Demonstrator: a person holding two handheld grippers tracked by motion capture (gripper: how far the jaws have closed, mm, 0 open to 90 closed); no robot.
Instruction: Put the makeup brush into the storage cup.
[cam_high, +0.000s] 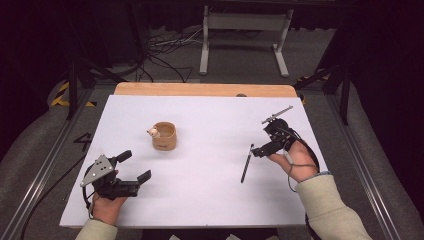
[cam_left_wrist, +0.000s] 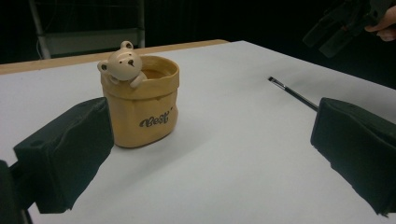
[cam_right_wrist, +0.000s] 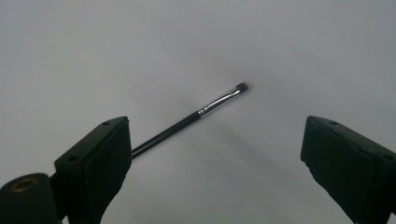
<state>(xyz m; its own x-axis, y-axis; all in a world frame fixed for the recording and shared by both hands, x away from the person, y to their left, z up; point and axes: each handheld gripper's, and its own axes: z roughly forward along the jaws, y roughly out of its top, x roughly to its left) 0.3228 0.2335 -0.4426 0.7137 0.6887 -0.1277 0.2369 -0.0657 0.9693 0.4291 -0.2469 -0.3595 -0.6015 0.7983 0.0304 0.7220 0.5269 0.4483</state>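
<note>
A tan sack-shaped cup (cam_high: 163, 136) with a small bear figure on its rim stands left of the table's middle; in the left gripper view the cup (cam_left_wrist: 140, 107) reads "Best". A thin black brush (cam_high: 246, 163) with a silver ferrule lies flat on the white table right of centre. My right gripper (cam_high: 264, 137) hovers open just right of the brush's far end; between its jaws the brush (cam_right_wrist: 196, 114) lies on the surface below. My left gripper (cam_high: 135, 166) stands open and empty near the front left and faces the cup, brush (cam_left_wrist: 294, 93) and right gripper (cam_left_wrist: 345, 23).
The white tabletop (cam_high: 200, 200) has a wooden strip (cam_high: 200, 89) along its far edge. Beyond it, a grey metal stand (cam_high: 245, 30) and loose cables (cam_high: 165, 50) are on the floor. Rails run along both sides of the table.
</note>
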